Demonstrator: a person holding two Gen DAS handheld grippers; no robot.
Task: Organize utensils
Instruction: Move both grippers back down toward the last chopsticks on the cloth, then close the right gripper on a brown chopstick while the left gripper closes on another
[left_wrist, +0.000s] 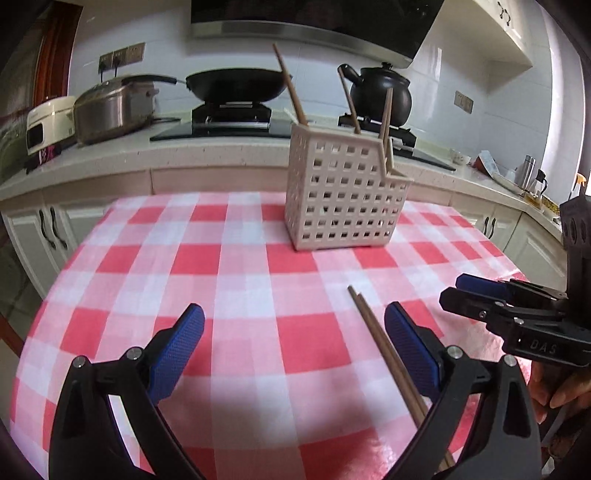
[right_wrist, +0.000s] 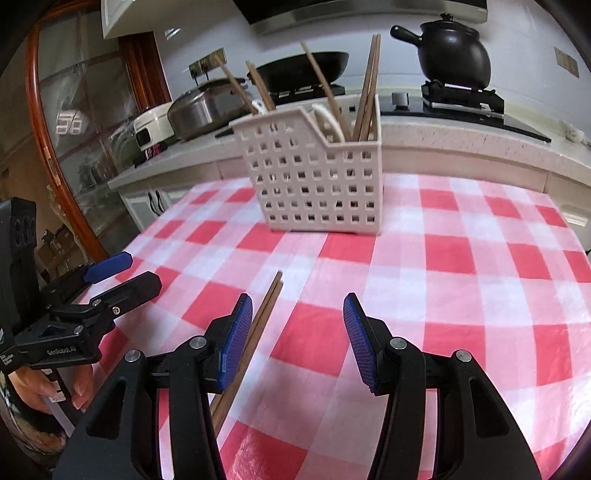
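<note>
A white perforated utensil holder (left_wrist: 343, 192) (right_wrist: 317, 177) stands on the checked tablecloth with several wooden chopsticks upright in it. A loose pair of chopsticks (left_wrist: 380, 339) (right_wrist: 266, 304) lies flat on the cloth. My left gripper (left_wrist: 293, 314) hovers over the cloth, open wide, and the pair runs just inside its right finger without touching. My right gripper (right_wrist: 297, 302) is open too, with the pair lying under and beside its left finger (right_wrist: 236, 339). Each gripper shows in the other's view: the right gripper (left_wrist: 451, 290) at the right edge, the left gripper (right_wrist: 144, 271) at the left.
The red-and-white tablecloth (left_wrist: 229, 258) covers a small table. Behind it runs a kitchen counter (left_wrist: 221, 151) with a black wok (left_wrist: 236, 83), a steel pot (left_wrist: 110, 110), a rice cooker (left_wrist: 48, 125) and a black clay pot (right_wrist: 456, 51). A person's fingers (right_wrist: 79, 391) hold the left gripper's handle.
</note>
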